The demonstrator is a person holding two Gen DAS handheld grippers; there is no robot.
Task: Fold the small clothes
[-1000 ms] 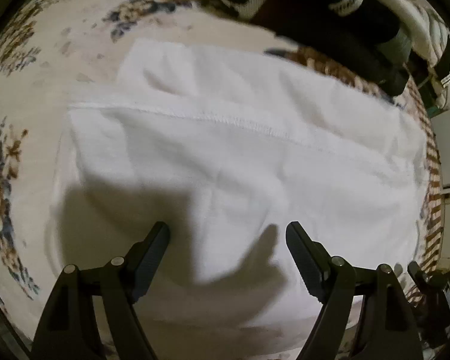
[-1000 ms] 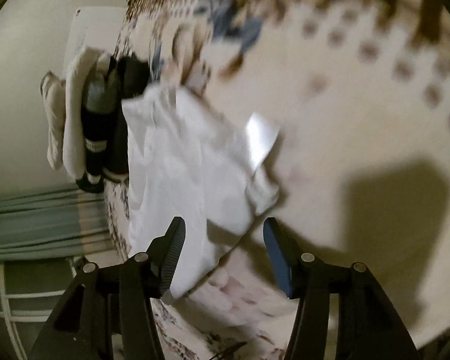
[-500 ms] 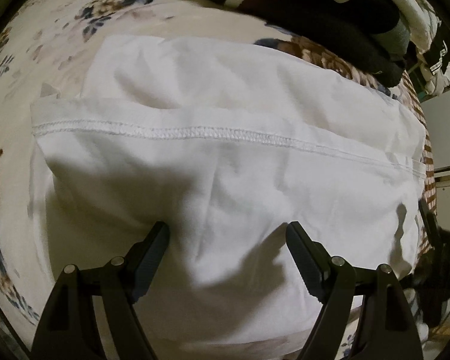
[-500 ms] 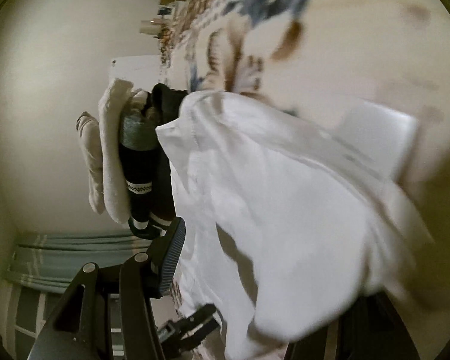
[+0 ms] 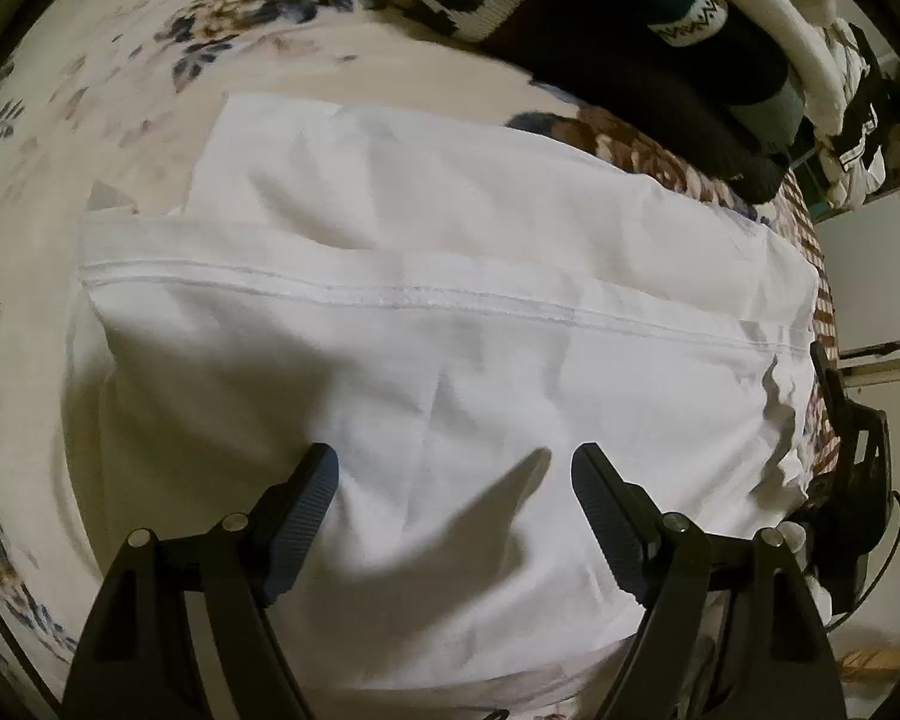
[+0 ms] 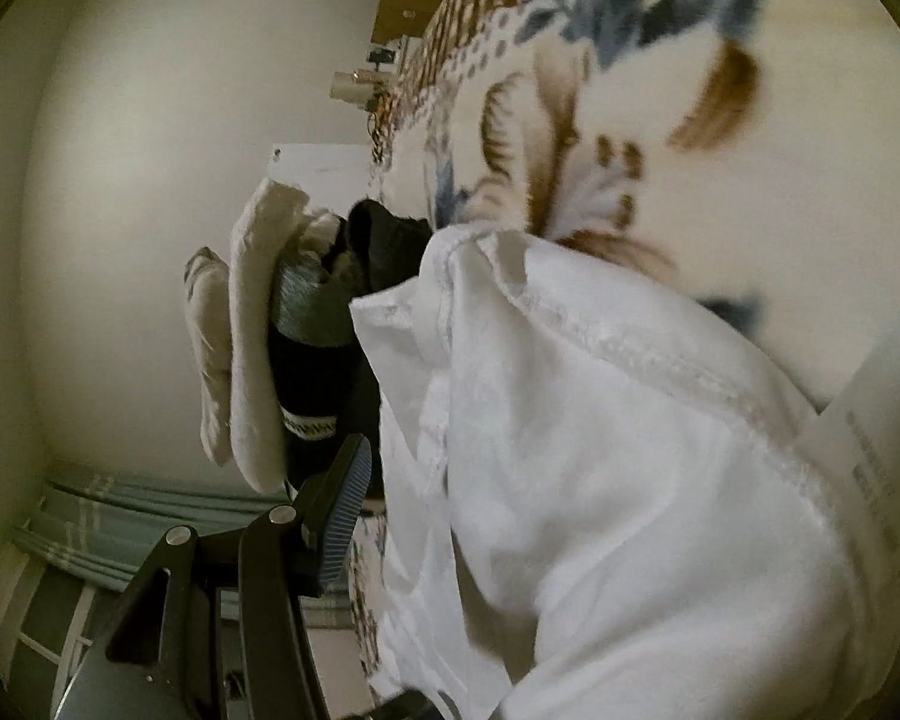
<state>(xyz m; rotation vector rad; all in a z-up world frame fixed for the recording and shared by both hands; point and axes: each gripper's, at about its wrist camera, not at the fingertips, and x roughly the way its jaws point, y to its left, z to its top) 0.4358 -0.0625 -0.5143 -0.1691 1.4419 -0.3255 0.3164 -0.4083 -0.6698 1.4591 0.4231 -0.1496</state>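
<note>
A white garment (image 5: 450, 312), folded over with a stitched hem running across it, lies on a floral bedspread (image 5: 120, 60). My left gripper (image 5: 450, 468) hovers just above its near part, pointing steeply down, open, with nothing between the fingers. My right gripper (image 6: 444, 462) comes in low at the garment's right edge and also shows as a dark shape, the right gripper (image 5: 852, 438), in the left wrist view. In the right wrist view the white garment (image 6: 600, 480) bulges over it. One finger (image 6: 342, 510) stands free beside the cloth; the other is hidden behind it. The jaws stand apart.
A pile of dark and white knitted clothes (image 5: 660, 30) lies beyond the garment, seen too as the clothes pile (image 6: 282, 348) against a pale wall. A paper tag (image 6: 870, 438) pokes out by the hem. The bed's edge with a brown patterned border (image 5: 822, 312) runs on the right.
The right gripper has swung in low against the garment's edge, so cloth now fills its view and hides one finger. The left gripper stayed open over the garment, tilting slightly.
</note>
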